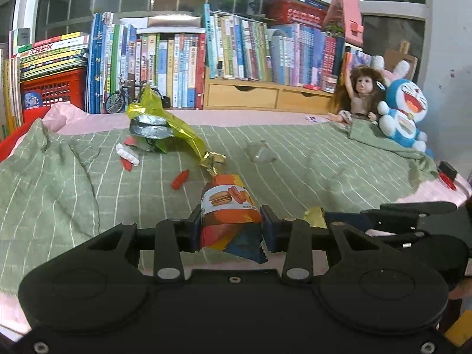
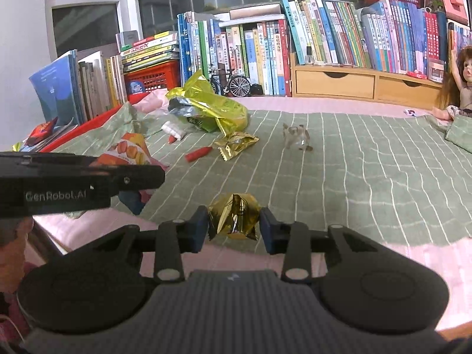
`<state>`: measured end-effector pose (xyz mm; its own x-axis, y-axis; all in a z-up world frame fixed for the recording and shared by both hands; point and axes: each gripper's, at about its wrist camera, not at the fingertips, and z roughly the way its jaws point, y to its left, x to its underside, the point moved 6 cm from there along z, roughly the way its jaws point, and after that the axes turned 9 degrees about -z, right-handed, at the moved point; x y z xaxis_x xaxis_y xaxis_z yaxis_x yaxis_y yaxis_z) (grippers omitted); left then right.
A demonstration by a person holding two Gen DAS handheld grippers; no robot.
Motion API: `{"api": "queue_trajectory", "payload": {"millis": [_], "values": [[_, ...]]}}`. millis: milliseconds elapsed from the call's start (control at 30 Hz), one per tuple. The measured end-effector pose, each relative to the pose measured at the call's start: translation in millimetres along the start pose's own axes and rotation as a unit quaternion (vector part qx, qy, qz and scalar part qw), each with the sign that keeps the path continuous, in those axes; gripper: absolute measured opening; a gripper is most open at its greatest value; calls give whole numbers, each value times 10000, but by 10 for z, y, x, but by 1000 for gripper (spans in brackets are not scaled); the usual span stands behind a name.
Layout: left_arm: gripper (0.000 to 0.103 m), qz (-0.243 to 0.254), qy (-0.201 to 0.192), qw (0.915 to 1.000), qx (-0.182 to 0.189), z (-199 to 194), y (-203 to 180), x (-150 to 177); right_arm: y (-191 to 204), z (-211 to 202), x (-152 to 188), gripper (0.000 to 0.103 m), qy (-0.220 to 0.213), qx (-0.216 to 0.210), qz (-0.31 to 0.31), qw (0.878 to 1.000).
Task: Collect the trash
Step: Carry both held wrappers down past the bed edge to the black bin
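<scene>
On the green striped blanket (image 2: 368,159), near its front edge, both grippers hold trash. Clamped between the pads of the left gripper (image 1: 231,225) is an orange snack bag (image 1: 228,206) printed with a burger, standing upright with its torn lower end hanging below the fingers. The right gripper (image 2: 234,224) is closed on a crumpled gold wrapper (image 2: 234,219), pinched from both sides.

Only the left view shows the blue plush (image 1: 402,115) beside the doll (image 1: 361,94) at the far right, and a red-and-black object at the blanket's right edge. Only the right view shows the leaning books (image 2: 59,88) on the far left, and the left gripper from the side, with the snack bag showing past it.

Loose trash lies farther back: a big yellow foil bag (image 2: 212,109), shiny and creased, a small gold packet (image 2: 236,144) just in front of it, a red wrapper (image 2: 198,154), a white piece (image 2: 174,129), and a clear crumpled wrapper (image 2: 296,138) set apart to the right. Between the grippers and this litter the blanket is bare, and its right half is open up to the doll. Pink sheet (image 2: 295,103) borders the blanket at front and back, and a book row (image 2: 324,35) over a wooden drawer unit (image 2: 339,84) closes the far side.
</scene>
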<state>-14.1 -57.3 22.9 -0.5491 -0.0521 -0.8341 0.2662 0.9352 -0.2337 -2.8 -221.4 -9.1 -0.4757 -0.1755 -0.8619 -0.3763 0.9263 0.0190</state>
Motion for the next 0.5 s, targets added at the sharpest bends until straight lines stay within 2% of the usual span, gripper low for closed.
{"api": "queue_trajectory", "payload": {"millis": [300, 500], "values": [[37, 115, 76, 9997, 185, -280, -118, 218, 100, -284, 157, 41, 73, -82, 56, 9999], [37, 137, 257, 9991, 315, -492, -168, 443, 167, -597, 290, 41, -41, -144, 219, 9996]]}}
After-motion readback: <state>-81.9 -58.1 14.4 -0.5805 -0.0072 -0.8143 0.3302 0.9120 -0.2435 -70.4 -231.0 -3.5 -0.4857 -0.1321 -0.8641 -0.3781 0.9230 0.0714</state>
